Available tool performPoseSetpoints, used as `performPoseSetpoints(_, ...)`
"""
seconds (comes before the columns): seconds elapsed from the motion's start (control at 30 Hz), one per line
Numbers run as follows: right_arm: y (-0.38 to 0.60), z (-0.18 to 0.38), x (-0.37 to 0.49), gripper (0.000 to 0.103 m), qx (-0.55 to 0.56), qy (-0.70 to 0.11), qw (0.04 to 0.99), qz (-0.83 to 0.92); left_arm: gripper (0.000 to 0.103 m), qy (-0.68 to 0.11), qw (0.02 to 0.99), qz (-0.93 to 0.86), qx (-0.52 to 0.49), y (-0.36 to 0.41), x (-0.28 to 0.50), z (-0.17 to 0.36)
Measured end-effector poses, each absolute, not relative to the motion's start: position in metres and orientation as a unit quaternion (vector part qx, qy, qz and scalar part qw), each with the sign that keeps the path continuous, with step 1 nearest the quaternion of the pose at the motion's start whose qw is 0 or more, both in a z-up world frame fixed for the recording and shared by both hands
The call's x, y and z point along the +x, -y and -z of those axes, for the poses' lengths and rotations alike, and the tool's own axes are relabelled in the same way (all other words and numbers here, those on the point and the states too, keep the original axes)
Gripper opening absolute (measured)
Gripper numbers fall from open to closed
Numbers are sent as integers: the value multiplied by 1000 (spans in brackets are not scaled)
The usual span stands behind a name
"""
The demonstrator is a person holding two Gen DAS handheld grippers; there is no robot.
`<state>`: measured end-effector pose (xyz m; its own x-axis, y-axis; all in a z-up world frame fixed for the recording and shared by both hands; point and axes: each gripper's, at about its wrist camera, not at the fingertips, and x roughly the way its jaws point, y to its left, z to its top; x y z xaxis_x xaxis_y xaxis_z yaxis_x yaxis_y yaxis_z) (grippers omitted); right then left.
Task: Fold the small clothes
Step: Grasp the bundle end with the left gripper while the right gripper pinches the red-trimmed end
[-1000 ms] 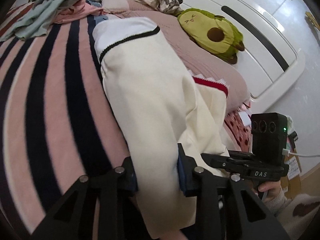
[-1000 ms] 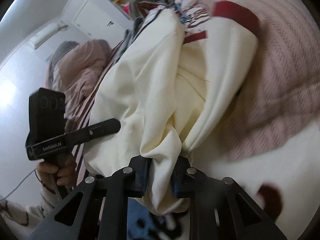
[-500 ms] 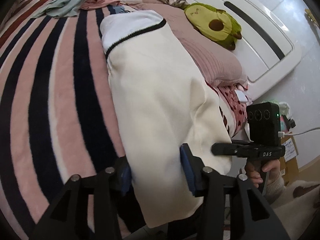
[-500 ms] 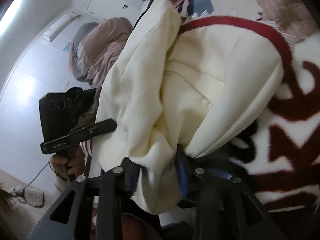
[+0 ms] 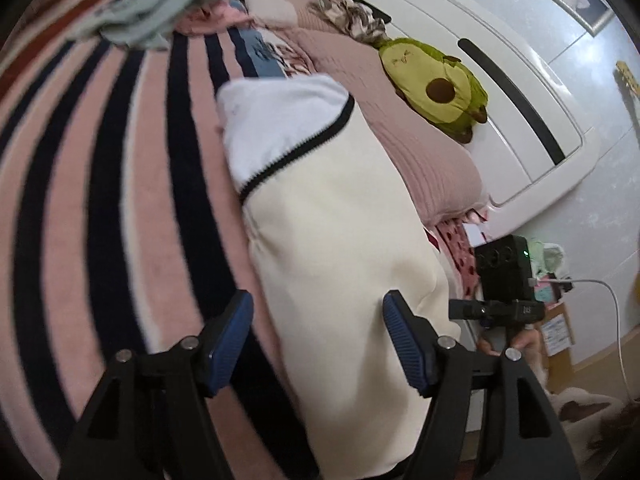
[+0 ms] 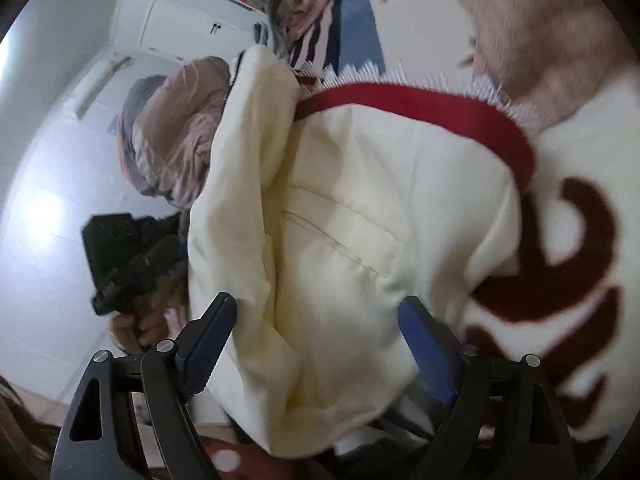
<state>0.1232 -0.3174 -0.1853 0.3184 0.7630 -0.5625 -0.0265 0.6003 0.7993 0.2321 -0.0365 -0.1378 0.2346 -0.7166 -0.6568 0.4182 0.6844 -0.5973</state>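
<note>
My left gripper [image 5: 318, 332] is opening — its blue pads [image 5: 230, 338] stand clear on either side of the cream garment [image 5: 336, 248], which still runs between them without being pinched. The garment lies lengthwise on the striped blanket [image 5: 100, 184], stretching from my fingers toward twelve o'clock, where its white end with a black trim line [image 5: 296, 152] sits. At about two o'clock a green avocado plush [image 5: 436, 88] rests on the pink pillow [image 5: 420, 136] against the white headboard [image 5: 520, 92]. At three o'clock I can see my other hand [image 5: 516, 344] holding its tool.

My right gripper [image 6: 318, 332] is opening too, jaws wide, with the bunched cream fabric [image 6: 360, 240] lying loose between them, pressed by neither pad. From this side a red band [image 6: 420, 108] crosses the garment at about one o'clock, and a white blanket with dark red marks [image 6: 580, 240] lies at three o'clock. A heap of other clothes [image 6: 296, 0] sits near twelve o'clock — blurred.
</note>
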Motion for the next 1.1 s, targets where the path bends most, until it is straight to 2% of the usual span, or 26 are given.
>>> performPoseSetpoints(0.2, 312, 187, 140, 81, 361, -513, 720, -296, 63, -507, 755, 382, -164, 50, 250, 154)
performPoseSetpoints(0.4, 346, 170, 112, 80, 350, -521, 739, -245, 63, -506, 748, 397, -161, 54, 259, 158)
performPoseSetpoints(0.53, 368, 179, 96, 82, 373, -520, 734, -226, 55, -506, 744, 402, -169, 55, 263, 163)
performPoseSetpoints(0.73, 329, 184, 130, 82, 396, -490, 710, -313, 49, -507, 752, 392, -153, 61, 260, 159)
performPoseSetpoints(1.0, 274, 189, 173, 82, 342, -529, 700, -337, 49, -511, 754, 388, -143, 64, 262, 161)
performPoseSetpoints(1.03, 271, 189, 175, 82, 338, -530, 701, -338, 49, -510, 754, 388, -143, 66, 261, 161)
performPoseSetpoints(1.1, 268, 189, 177, 72, 329, -531, 704, -337, 46, -508, 757, 387, -141, 66, 261, 161)
